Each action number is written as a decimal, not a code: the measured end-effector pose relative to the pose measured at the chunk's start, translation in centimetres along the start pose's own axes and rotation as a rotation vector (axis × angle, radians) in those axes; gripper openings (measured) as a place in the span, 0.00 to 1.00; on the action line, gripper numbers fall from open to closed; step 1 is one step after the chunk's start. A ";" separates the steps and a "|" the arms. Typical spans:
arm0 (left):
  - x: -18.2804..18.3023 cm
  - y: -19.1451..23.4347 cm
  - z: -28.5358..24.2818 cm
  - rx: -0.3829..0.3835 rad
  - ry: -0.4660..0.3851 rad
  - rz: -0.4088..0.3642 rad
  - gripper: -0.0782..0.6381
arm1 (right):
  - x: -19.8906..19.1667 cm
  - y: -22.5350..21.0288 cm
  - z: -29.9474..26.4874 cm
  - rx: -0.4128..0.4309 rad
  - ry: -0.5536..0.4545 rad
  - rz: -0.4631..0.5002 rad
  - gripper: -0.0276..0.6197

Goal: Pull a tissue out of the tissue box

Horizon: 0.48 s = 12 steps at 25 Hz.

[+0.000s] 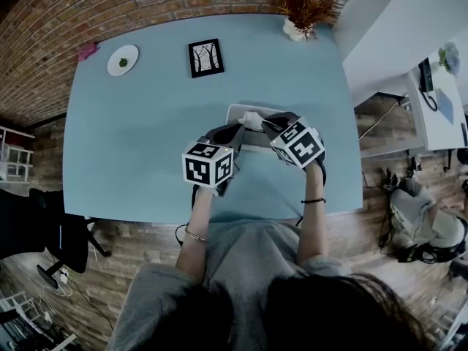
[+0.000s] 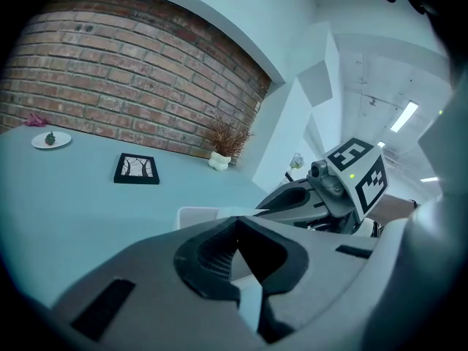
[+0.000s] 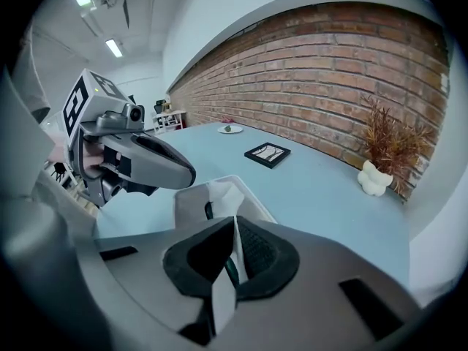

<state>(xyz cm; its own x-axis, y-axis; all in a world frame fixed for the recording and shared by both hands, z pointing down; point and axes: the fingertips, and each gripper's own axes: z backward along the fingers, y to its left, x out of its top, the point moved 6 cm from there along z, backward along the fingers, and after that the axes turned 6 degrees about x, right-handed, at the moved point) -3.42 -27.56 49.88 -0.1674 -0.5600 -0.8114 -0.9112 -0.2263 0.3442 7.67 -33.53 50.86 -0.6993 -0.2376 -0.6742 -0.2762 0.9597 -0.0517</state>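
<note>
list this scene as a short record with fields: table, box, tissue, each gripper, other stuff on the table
table: light blue top
tissue box: pale, in the table's middle on the person's side
tissue: white, sticking up out of the box
right gripper: shut on the tissue
left gripper: jaws together, nothing between them, tip at the box's left side
other items: framed picture, plate, dried plant, all toward the far edge

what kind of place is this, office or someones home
Probably an office or studio workspace, not a home: long strip ceiling lights, a white side desk with a corded device, and a black swivel chair beside the pale blue table along a red brick wall.
</note>
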 end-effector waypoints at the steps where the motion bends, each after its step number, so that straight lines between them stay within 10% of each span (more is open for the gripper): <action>1: 0.0 0.0 0.0 -0.004 0.000 0.002 0.11 | 0.1 0.1 0.1 0.001 -0.004 0.001 0.05; 12: 0.1 -0.5 1.1 -0.025 -0.018 0.006 0.11 | 0.9 1.2 1.4 -0.037 -0.040 0.032 0.05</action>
<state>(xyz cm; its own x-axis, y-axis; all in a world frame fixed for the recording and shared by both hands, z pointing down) -3.38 -26.64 49.12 -0.1802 -0.5469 -0.8176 -0.9004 -0.2429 0.3610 7.63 -32.39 49.19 -0.6814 -0.1999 -0.7041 -0.2790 0.9603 -0.0027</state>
